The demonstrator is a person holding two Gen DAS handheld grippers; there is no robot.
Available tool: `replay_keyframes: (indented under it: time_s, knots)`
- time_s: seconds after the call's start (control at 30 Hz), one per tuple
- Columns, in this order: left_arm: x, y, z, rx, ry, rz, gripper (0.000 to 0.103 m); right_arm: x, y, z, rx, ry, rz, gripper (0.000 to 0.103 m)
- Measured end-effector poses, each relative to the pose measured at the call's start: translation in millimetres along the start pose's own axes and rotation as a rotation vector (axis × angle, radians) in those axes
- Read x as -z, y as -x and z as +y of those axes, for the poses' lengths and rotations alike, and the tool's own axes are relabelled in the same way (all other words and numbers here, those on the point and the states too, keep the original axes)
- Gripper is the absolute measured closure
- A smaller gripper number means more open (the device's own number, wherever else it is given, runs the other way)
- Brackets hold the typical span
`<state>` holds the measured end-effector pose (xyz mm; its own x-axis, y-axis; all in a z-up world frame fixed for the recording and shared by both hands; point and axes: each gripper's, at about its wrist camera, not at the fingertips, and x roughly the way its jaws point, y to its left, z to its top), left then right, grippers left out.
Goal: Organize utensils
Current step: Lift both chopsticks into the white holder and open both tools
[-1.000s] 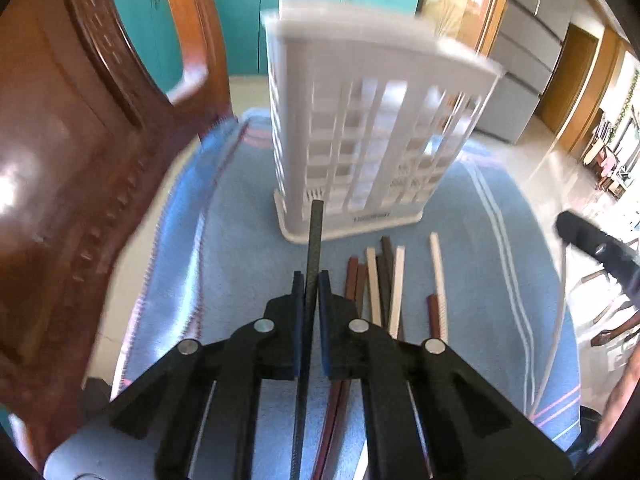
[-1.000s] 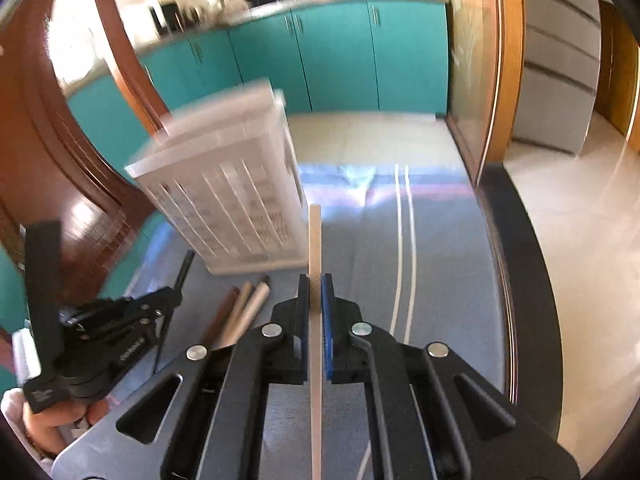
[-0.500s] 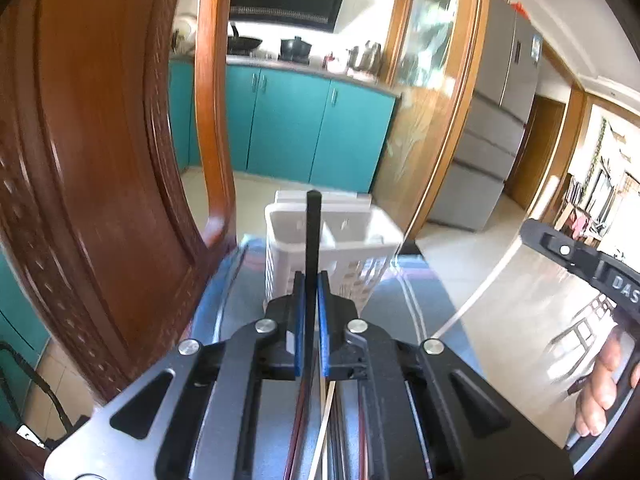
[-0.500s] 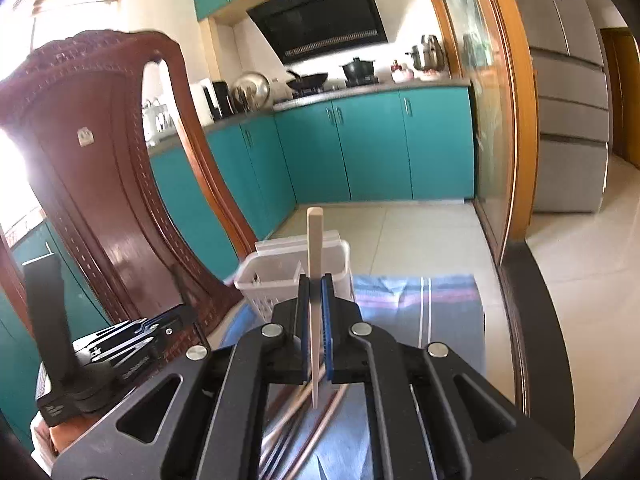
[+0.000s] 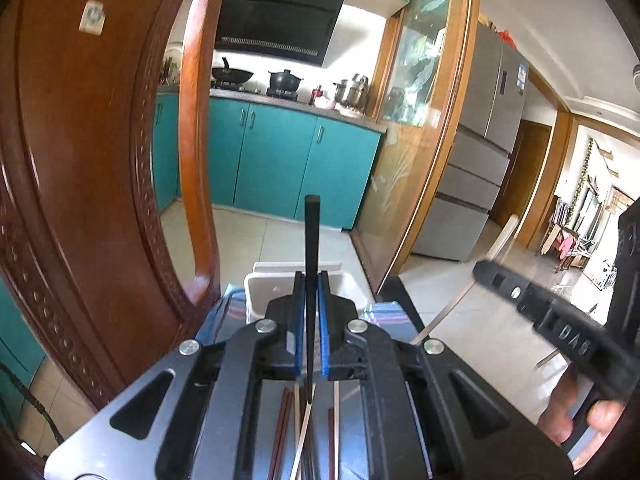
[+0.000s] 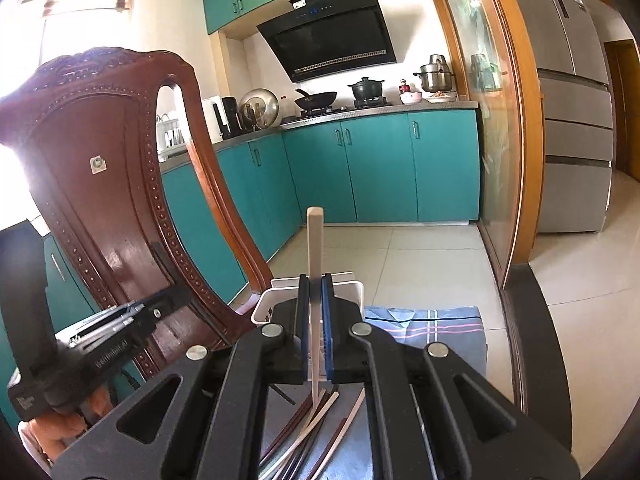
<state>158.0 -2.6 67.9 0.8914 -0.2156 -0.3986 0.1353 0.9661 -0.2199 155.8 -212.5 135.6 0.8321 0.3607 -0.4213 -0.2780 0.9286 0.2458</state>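
Note:
My left gripper [image 5: 311,280] is shut on a black chopstick [image 5: 311,232] that stands upright between the blue pads. My right gripper [image 6: 315,282] is shut on a pale wooden chopstick [image 6: 314,240], also upright. Both are lifted above the table. The white slotted utensil basket [image 5: 260,280] sits just beyond and below the fingertips, mostly hidden; its rim shows in the right wrist view [image 6: 266,308]. Several loose chopsticks [image 5: 304,432], brown, pale and dark, lie on the blue cloth beneath the grippers, and show in the right wrist view [image 6: 316,432].
A carved wooden chair back [image 5: 80,160] stands close on the left, also in the right wrist view [image 6: 112,200]. The blue striped cloth [image 6: 432,320] covers the dark table. The right gripper body [image 5: 560,320] and the left one [image 6: 80,344] appear alongside.
Both grippers have risen and tilted up from the table with their chopsticks; the basket has dropped from filling the view to just a rim below the fingertips.

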Motion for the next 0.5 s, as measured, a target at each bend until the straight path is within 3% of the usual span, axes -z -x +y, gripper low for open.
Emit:
replay_keyframes:
  time_s: [0.27, 0.4, 0.5]
  knots:
    - [-55.2, 16.9, 18.7, 0.001, 0.040, -0.121, 0.096, -30.7, 11.7, 3.4, -0.047, 0.005, -0.070, 0.097]
    - [-72.6, 21.7, 31.1, -0.016, 0.093, -0.226, 0.096, -60.5, 27.7, 3.6, -0.064, -0.018, -0.200, 0.097]
    - [-77.0, 8.5, 39.7, -0.054, 0.133, -0.274, 0.096, -71.6, 24.2, 5.4, -0.008, -0.023, -0.282, 0.097]
